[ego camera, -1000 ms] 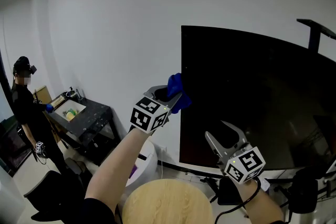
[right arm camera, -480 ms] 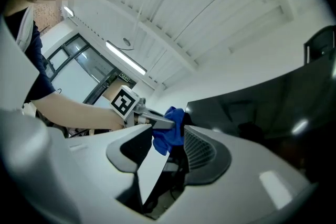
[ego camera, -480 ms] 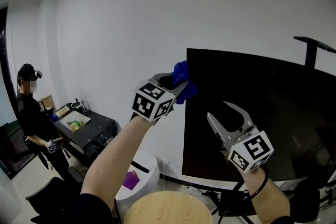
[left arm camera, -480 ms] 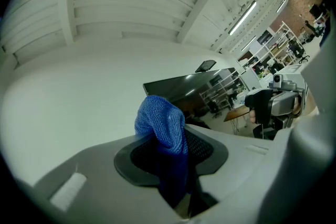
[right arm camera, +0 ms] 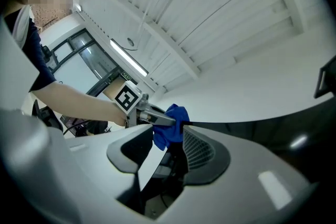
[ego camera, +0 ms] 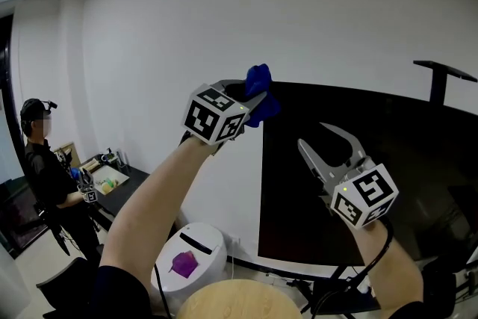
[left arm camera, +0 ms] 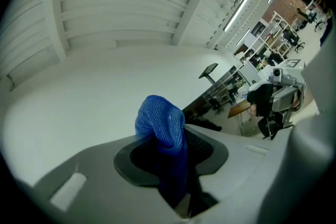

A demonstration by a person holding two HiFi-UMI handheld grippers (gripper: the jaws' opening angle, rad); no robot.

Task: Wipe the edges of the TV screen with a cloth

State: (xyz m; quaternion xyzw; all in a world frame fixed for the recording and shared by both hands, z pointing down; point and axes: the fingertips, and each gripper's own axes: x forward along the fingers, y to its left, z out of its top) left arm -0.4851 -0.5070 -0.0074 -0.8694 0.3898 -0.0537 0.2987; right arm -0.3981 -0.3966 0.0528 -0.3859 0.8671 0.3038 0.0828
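Blue knitted cloth [ego camera: 259, 80] sits at the upper left corner of the large black flat TV screen [ego camera: 396, 160] and overlaps that corner in the head view; actual contact cannot be confirmed.

Survey from the left:
- **Far left:** a person in dark clothing [ego camera: 45, 168] stands beside a black worktable [ego camera: 134, 187]. The items on it are too small to identify.
- **Lower left of centre:** a white round bin [ego camera: 200, 243] holds a purple object [ego camera: 183, 263]. A round pale wooden top [ego camera: 239, 304] shows at the bottom edge.
- **Centre:** the left gripper [ego camera: 252, 92] is raised level with the screen's top edge. Its jaws are clamped nearly together on the cloth, which bunches up between and above the pads in the left gripper view.
- **Right of centre:** the right gripper [ego camera: 314, 135] is held in front of the screen's left portion, below and to the right of the cloth and apart from it. Its jaws have just been closing and stand partly open, with nothing between the pads.
- **Upper right:** a black bracket arm [ego camera: 442, 75] rises behind the screen against the white wall [ego camera: 187, 11].
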